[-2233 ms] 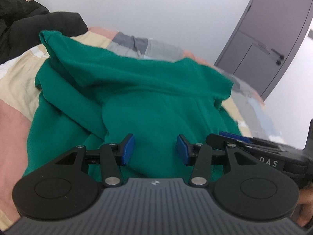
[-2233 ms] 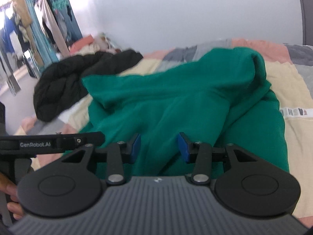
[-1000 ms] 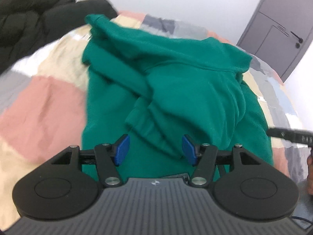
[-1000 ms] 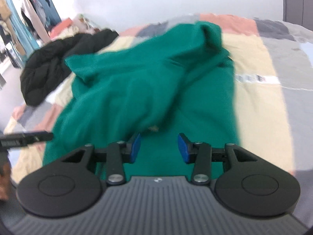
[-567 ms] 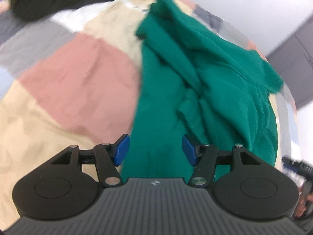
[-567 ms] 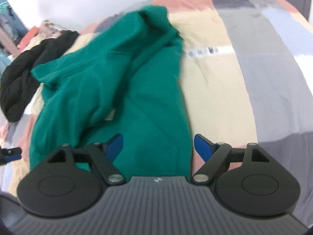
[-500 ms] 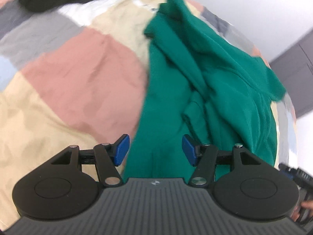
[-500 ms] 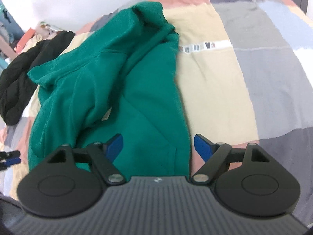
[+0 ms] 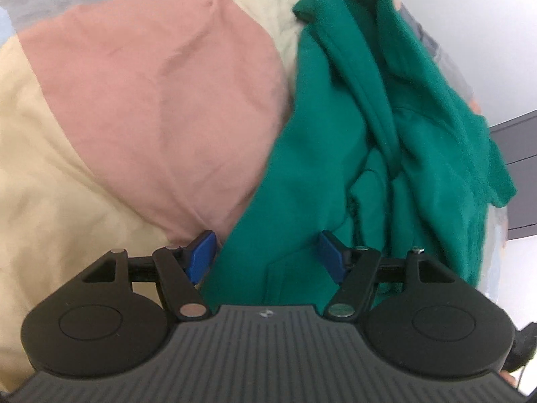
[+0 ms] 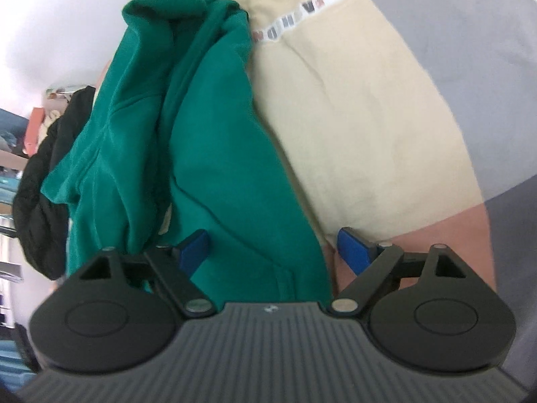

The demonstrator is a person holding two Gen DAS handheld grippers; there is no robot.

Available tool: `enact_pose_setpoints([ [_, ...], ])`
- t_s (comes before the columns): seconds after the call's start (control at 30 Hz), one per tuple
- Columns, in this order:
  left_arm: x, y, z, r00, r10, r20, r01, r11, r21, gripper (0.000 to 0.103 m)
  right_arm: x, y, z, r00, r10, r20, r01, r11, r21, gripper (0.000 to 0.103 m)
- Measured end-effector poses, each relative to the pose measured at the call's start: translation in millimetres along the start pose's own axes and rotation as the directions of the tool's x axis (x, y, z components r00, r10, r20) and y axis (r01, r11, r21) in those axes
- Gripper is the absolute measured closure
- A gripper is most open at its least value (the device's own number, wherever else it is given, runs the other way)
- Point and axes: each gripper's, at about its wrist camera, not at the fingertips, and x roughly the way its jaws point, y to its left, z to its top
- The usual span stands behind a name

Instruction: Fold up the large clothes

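Both tongs stand wide, jaws having just been opening, pads gripping nothing: left tongs (image 9: 266,253) straddle the hoodie's (image 9: 352,154) left hem edge, right tongs (image 10: 273,247) its right edge. Hoodie lies crumpled on the patchwork bed (image 9: 141,94).

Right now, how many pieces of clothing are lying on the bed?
2 that I can tell. The green sweatshirt lies crumpled across the patchwork bedspread, and a black jacket is heaped beyond it at the far edge. More may lie out of view.
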Motion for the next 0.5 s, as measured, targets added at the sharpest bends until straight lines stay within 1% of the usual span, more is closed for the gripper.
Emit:
enact_pose_setpoints([
  [0.07,-2.2,1.5,-0.8,0.998,-0.063,-0.016,0.063,0.998,-0.009,0.032,0.8,1.6,-0.2,0.999,0.041,-0.025,-0.041,0.999,-0.005,0.016],
  [0.1,-2.5,1.3,-1.4,0.995,-0.1,-0.031,0.099,0.995,-0.01,0.032,2.6,1.7,-0.5,0.995,0.087,-0.052,-0.087,0.996,0.0,0.016],
  [0.13,-3.0,0.0,-2.8,0.989,-0.143,-0.049,0.143,0.99,-0.007,0.032,4.6,3.0,-2.7,0.989,0.128,-0.077,-0.128,0.992,0.006,0.016],
  [0.2,-6.3,-5.3,-5.9,0.975,-0.214,-0.067,0.215,0.976,0.015,0.032,3.3,6.4,-6.4,0.984,0.161,-0.08,-0.162,0.987,-0.012,0.016],
  [0.23,-9.6,-8.6,-7.6,0.969,-0.239,-0.067,0.242,0.97,0.032,0.032,2.6,8.4,-8.3,0.978,0.191,-0.087,-0.194,0.981,-0.019,0.016],
  [0.3,-15.6,-14.4,-11.0,0.956,-0.287,-0.069,0.29,0.955,0.052,0.032,-1.1,13.1,-12.1,0.956,0.274,-0.102,-0.278,0.96,-0.032,0.016],
  [0.33,-16.8,-15.6,-12.4,0.956,-0.285,-0.069,0.289,0.956,0.057,0.032,-3.5,16.2,-14.7,0.948,0.3,-0.108,-0.306,0.951,-0.046,0.016],
  [0.4,-13.2,-16.4,-13.9,0.973,-0.218,-0.079,0.223,0.973,0.061,0.032,-7.2,23.6,-19.8,0.936,0.331,-0.123,-0.342,0.936,-0.087,0.016],
  [0.43,-8.8,-15.7,-14.8,0.98,-0.172,-0.096,0.178,0.983,0.055,0.032,-6.8,26.7,-23.2,0.937,0.321,-0.136,-0.335,0.937,-0.102,0.016],
  [0.47,-2.4,-15.1,-17.0,0.983,-0.139,-0.117,0.147,0.988,0.054,0.032,-4.4,28.2,-21.4,0.944,0.297,-0.147,-0.313,0.944,-0.108,0.016],
  [0.5,2.0,-17.5,-20.0,0.984,-0.112,-0.136,0.121,0.991,0.062,0.032,-0.4,28.9,-22.9,0.954,0.254,-0.16,-0.273,0.956,-0.108,0.016],
])
